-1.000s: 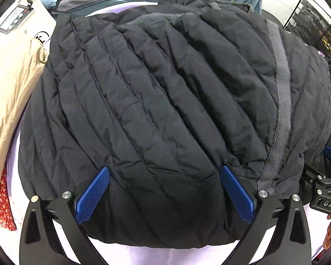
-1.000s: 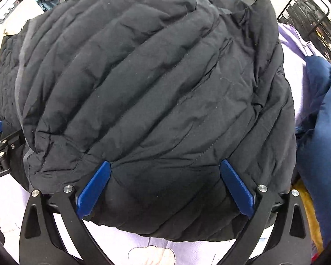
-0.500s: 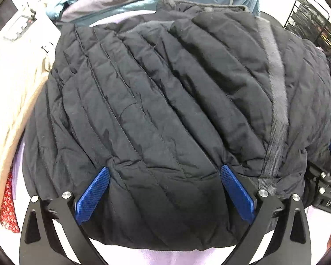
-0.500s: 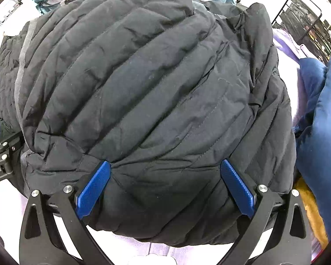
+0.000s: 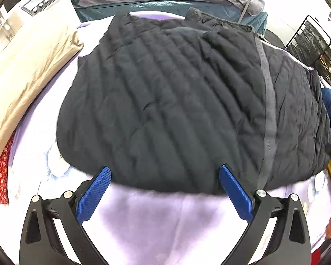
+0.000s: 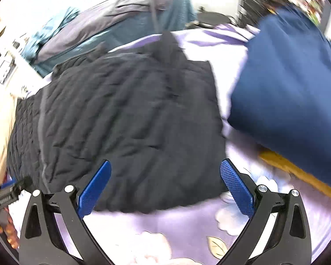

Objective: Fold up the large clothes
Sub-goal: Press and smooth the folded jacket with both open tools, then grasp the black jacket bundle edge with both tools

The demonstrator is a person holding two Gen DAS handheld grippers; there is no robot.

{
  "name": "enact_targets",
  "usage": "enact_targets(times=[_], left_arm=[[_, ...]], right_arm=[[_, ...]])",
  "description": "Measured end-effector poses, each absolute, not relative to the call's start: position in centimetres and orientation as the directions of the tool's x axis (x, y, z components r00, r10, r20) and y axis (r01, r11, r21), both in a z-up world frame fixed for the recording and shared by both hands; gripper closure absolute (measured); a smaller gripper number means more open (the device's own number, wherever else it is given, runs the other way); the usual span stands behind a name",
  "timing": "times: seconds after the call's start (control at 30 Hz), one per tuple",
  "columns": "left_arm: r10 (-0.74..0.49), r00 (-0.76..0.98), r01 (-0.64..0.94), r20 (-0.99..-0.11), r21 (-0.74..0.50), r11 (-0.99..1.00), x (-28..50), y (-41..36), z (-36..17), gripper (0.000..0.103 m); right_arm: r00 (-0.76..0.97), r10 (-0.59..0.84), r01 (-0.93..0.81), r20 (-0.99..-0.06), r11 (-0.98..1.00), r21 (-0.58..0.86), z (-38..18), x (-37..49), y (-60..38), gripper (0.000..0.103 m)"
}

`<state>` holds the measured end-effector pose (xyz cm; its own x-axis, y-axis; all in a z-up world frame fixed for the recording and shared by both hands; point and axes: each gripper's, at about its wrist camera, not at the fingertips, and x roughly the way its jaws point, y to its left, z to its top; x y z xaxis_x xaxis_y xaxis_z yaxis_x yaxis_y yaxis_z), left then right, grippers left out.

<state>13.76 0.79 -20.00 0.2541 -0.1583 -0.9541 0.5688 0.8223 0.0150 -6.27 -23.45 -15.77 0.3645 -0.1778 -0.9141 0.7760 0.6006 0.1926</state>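
no lettering can be read in either view; the small label on the black mount at the lower left edge of the right wrist view is too blurred to make out. in the left wrist view, a beige padded garment [image 5: 31,70] runs down the left edge, and the black quilted puffer jacket [image 5: 176,110] fills the middle of the frame, lying flat on a lilac floral bedsheet [image 5: 156,223] with a grey strap [image 5: 269,110] down its right side. the left gripper [image 5: 164,186] has its blue textured pads spread wide apart, holding nothing, its tips at the jacket's near hem with bare sheet below. in the right wrist view the jacket [image 6: 130,128] sits centre-left, a dark blue garment [image 6: 289,92] fills the upper right, and an open strip of sheet [image 6: 229,137] separates them. the right gripper [image 6: 165,185] is also wide apart and empty, its left pad over the hem, its right pad beside the jacket's corner.
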Motion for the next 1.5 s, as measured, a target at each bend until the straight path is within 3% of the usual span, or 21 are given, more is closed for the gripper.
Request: enact_targets(times=[0.17, 0.7, 0.97, 1.1, 1.37, 1.5], left_arm=[[-0.142, 0.219, 0.547, -0.965, 0.001, 0.837, 14.5, 3.5, -20.6, 0.006], [-0.167, 0.172, 0.539, -0.971, -0.049, 0.841, 12.9, 7.5, -20.6, 0.006], [-0.214, 0.223, 0.475, -0.951, -0.086, 0.876, 19.1, 8.7, -18.5, 0.006], [-0.271, 0.221, 0.403, -0.937, -0.165, 0.9, 23.6, 9.9, -18.2, 0.006], [-0.376, 0.089, 0.323, -0.922, -0.331, 0.887, 31.7, 9.5, -22.4, 0.005], [-0.384, 0.06, 0.332, -0.921, -0.345, 0.878, 33.1, 8.3, -24.5, 0.005]], right_arm=[[0.425, -0.053, 0.777, -0.904, 0.534, 0.334, -17.6, -9.4, -26.4, 0.005], [0.448, 0.089, 0.747, -0.889, 0.51, 0.427, -22.2, -6.7, -30.6, 0.005], [0.417, 0.099, 0.735, -0.904, 0.549, 0.399, -23.7, -4.7, -31.5, 0.005], [0.427, 0.101, 0.728, -0.899, 0.551, 0.408, -24.0, -4.9, -31.5, 0.005], [0.42, 0.101, 0.731, -0.902, 0.552, 0.402, -24.2, -5.0, -31.6, 0.005], [0.413, 0.1, 0.734, -0.905, 0.551, 0.396, -24.4, -5.0, -31.6, 0.005]])
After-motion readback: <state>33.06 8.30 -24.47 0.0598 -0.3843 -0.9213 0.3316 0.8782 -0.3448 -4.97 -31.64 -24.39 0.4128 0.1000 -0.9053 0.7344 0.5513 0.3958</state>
